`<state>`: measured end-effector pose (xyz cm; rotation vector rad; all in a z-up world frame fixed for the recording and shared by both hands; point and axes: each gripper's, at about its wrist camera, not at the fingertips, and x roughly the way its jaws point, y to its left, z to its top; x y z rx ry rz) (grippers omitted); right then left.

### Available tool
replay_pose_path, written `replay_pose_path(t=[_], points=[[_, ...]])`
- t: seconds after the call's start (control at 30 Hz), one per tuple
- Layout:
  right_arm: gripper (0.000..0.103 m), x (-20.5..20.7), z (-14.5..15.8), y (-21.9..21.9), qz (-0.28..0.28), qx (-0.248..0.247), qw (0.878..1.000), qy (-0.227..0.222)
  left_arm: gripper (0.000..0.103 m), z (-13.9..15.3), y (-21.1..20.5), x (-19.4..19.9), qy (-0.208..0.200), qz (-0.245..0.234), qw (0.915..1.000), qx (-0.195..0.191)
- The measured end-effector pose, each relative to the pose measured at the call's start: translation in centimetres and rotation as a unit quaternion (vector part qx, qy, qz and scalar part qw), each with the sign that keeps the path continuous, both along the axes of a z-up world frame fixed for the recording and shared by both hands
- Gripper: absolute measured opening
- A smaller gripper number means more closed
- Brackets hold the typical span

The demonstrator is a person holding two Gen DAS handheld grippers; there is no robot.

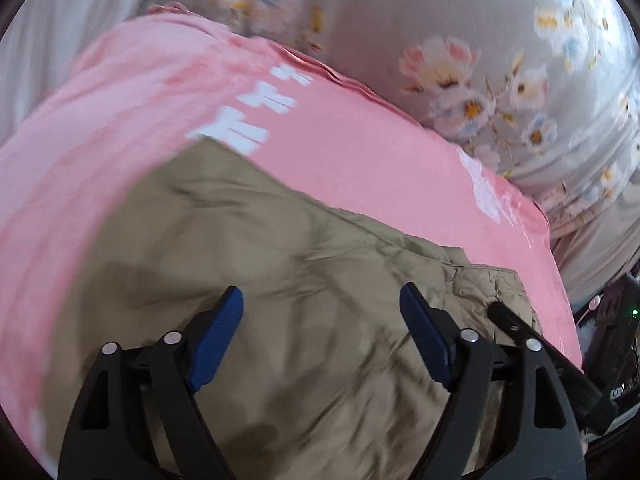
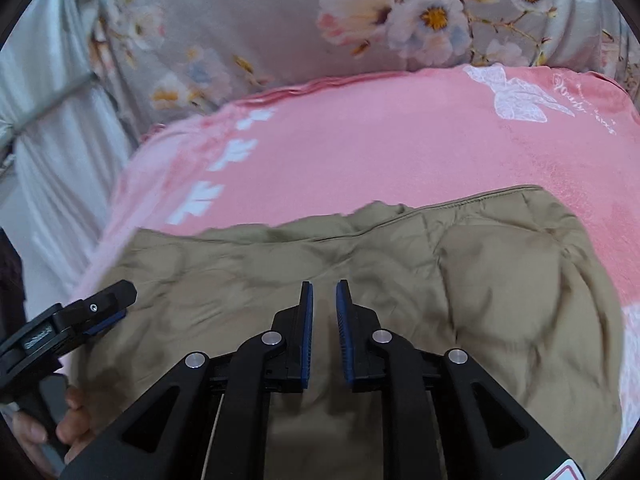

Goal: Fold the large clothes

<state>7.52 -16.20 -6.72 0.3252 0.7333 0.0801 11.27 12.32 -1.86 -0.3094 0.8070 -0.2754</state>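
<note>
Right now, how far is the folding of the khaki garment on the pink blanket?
Done: the khaki cotton garment lies as a compact, wrinkled bundle on the pink blanket, so some folds look made. In hand: nothing; the left gripper is wide open and the right gripper nearly closed on nothing, both over the garment. Left: probably smoothing and a last fold.

Pink blanket (image 2: 360,152) with white prints spread wide; grey floral bedding (image 2: 256,20) bunched behind it. Pale curtain (image 2: 44,128) at left.
</note>
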Motion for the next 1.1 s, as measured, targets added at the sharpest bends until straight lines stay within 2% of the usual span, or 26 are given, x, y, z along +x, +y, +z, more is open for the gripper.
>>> replay_pose_path(t=[0.1, 0.23, 0.33, 0.4, 0.5, 0.7, 0.83, 0.87, 0.9, 0.93, 1.0, 1.03, 1.1], points=[[0.014, -3.1, 1.6, 1.8, 0.029, 0.015, 0.999, -0.005, 0.087, 1.1, 4.7, -2.9, -0.003, 0.044, 0.999, 0.008], [0.014, -4.1, 0.5, 4.6, 0.058, 0.03, 0.998, 0.01, 0.087, -1.0, 10.4, -5.9, 0.046, 0.09, 0.9943, -0.035], [0.014, -4.0, -1.3, 6.4, 0.065, 0.011, 0.997, 0.028, 0.087, -3.3, 12.5, -7.8, 0.075, 0.101, 0.9896, -0.071], [0.014, -3.8, -2.6, 6.8, 0.058, 0.008, 0.998, 0.038, 0.087, -4.4, 12.8, -8.5, 0.09, 0.106, 0.9876, -0.073], [0.011, -3.8, -3.8, 7.0, 0.053, -0.001, 0.998, 0.044, 0.088, -6.0, 12.8, -8.8, 0.11, 0.097, 0.9843, -0.097], [0.006, -3.6, -5.4, 7.2, 0.05, -0.01, 0.997, 0.053, 0.097, -6.2, 10.9, -8.0, 0.098, 0.077, 0.987, -0.102], [0.005, -3.5, -5.8, 7.4, 0.055, -0.013, 0.997, 0.053, 0.098, -6.2, 9.1, -6.8, 0.088, 0.065, 0.9885, -0.104], [0.005, -3.4, -5.9, 7.4, 0.055, -0.012, 0.997, 0.052, 0.095, -6.0, 8.8, -6.6, 0.087, 0.063, 0.9887, -0.105], [0.005, -3.4, -6.0, 7.3, 0.056, -0.009, 0.997, 0.052, 0.086, -5.8, 8.2, -6.3, 0.085, 0.056, 0.9889, -0.108], [0.005, -3.3, -6.1, 7.4, 0.056, -0.008, 0.997, 0.052, 0.083, -5.5, 7.7, -6.1, 0.085, 0.049, 0.9899, -0.103], [0.005, -3.2, -6.2, 7.3, 0.056, -0.008, 0.997, 0.051, 0.061, -4.3, 6.7, -6.3, 0.069, 0.045, 0.993, -0.084], [0.005, -3.3, -6.2, 7.3, 0.054, -0.008, 0.997, 0.05, 0.054, -3.6, 6.4, -6.5, 0.06, 0.042, 0.9943, -0.077], [0.005, -3.1, -6.3, 7.4, 0.051, -0.01, 0.997, 0.049, 0.031, -1.1, 5.4, -7.2, 0.028, 0.025, 0.9969, -0.069]])
